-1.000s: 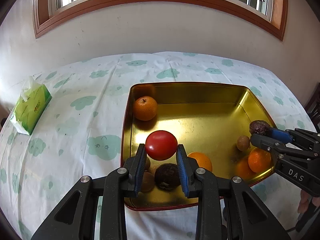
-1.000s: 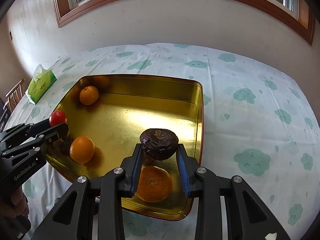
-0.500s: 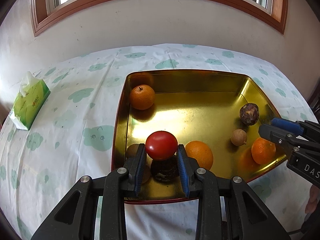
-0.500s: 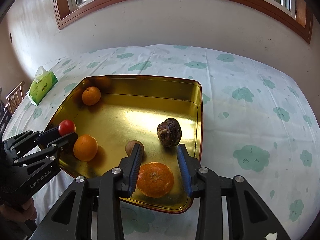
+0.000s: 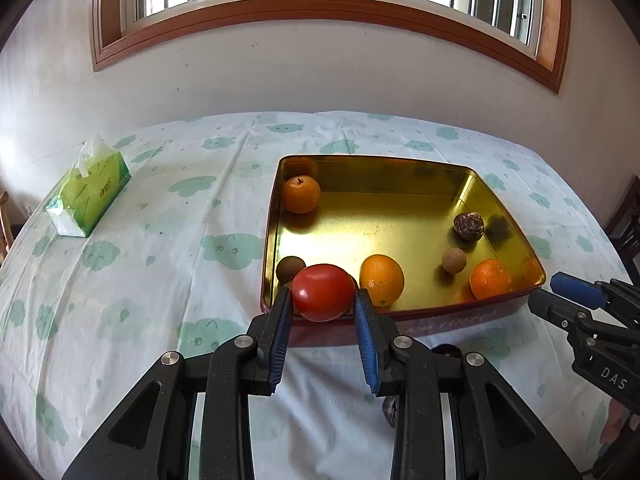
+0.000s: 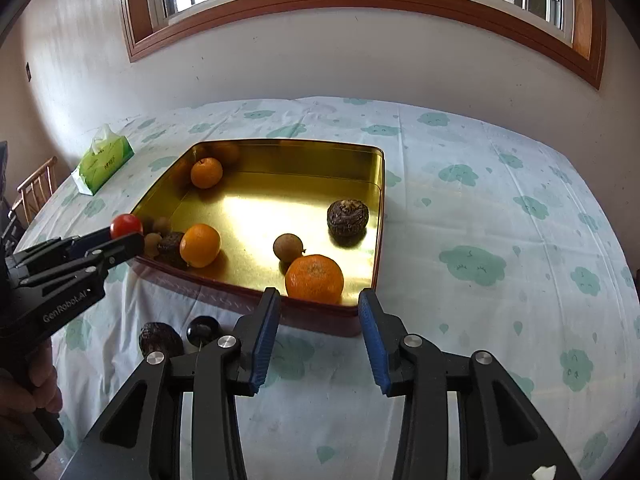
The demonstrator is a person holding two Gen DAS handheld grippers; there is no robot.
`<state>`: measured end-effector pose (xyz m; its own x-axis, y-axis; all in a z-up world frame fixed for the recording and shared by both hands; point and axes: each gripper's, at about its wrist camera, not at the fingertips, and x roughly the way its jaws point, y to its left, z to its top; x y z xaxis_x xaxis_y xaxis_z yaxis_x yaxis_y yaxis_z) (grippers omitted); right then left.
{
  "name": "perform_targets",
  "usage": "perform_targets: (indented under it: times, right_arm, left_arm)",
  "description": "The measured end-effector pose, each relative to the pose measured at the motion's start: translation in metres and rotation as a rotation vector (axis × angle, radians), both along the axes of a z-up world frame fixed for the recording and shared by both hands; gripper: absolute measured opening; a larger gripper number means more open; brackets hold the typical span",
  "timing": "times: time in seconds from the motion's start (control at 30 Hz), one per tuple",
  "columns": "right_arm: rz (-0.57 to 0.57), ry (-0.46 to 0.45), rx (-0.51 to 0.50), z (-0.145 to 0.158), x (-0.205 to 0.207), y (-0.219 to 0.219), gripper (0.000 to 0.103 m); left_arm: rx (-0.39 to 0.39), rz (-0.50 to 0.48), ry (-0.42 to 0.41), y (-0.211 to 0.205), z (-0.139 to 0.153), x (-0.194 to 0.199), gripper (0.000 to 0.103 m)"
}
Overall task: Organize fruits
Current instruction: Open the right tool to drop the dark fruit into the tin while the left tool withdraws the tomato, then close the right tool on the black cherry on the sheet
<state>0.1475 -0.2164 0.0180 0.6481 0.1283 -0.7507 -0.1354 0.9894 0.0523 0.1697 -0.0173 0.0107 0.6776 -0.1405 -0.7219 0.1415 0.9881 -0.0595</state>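
My left gripper (image 5: 322, 296) is shut on a red tomato (image 5: 323, 298), held just in front of the near rim of the gold tray (image 5: 400, 160). In the right wrist view the same tomato (image 6: 126, 225) shows at the left gripper's tips. My right gripper (image 6: 319, 296) hangs before the tray's near rim (image 6: 380, 200), jaws opening, nothing between them. In the tray lie a dark wrinkled fruit (image 6: 347, 217), three oranges (image 6: 314, 279) (image 6: 200, 245) (image 6: 206, 173) and small brown fruits (image 6: 288, 247).
Two dark fruits (image 6: 160, 338) (image 6: 203, 329) lie on the cloud-print cloth in front of the tray. A green tissue pack (image 5: 90, 196) sits at the far left. A wooden chair (image 6: 34, 188) stands past the table's left edge. A hand (image 6: 24, 396) holds the left gripper.
The right gripper let go of the dark wrinkled fruit, which now lies in the tray, and its jaws widened. Both grippers drew back from over the tray to before its near rim.
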Motion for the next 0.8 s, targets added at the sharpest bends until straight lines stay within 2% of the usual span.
perform_targets:
  times: [0.13, 0.4, 0.8]
  right_arm:
    - [0.009, 0.026, -0.006, -0.011, -0.02, 0.001, 0.038]
    - [0.033, 0.087, 0.05, -0.031, -0.046, 0.006, 0.038]
    - [0.106, 0.116, 0.045, -0.044, -0.043, 0.035, 0.038]
  left_arm:
    - [-0.004, 0.006, 0.0, 0.008, -0.002, -0.025, 0.032]
    - [-0.008, 0.047, 0.053, 0.024, -0.03, -0.055, 0.032]
    - [-0.01, 0.03, 0.084, 0.029, -0.048, -0.068, 0.032]
